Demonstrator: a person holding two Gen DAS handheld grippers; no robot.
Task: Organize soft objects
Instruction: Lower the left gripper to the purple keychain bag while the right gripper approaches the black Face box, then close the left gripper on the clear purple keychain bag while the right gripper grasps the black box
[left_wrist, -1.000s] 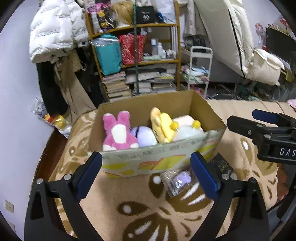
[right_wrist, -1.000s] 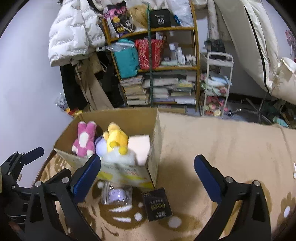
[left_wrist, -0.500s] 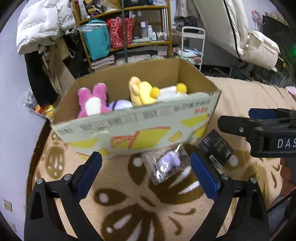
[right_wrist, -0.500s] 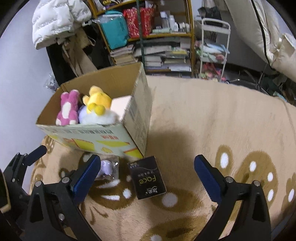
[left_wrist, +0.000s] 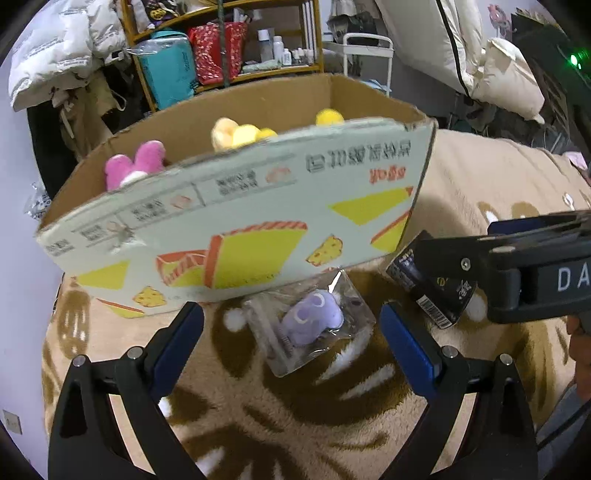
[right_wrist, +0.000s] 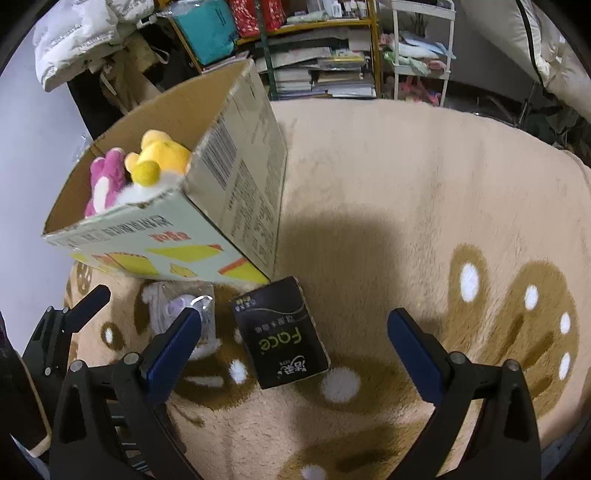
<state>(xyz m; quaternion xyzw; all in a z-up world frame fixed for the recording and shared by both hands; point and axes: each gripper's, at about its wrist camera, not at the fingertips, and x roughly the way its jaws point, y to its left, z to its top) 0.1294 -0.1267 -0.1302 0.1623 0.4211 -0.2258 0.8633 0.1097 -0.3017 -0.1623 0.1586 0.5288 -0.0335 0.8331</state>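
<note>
**Both grippers spread above the blanket**

Left gripper wide open, straddling a bagged purple toy lying just in front of the cardboard box. Right gripper open over a black packet. Pink plush and yellow plush inside the box.

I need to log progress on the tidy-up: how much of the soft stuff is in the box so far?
Done: a pink plush and a yellow plush sit in the cardboard box. In hand: nothing; the left tongs are open around the bagged purple toy, and the right tongs are open over the black tissue pack. Left: both lie on the blanket.
</note>
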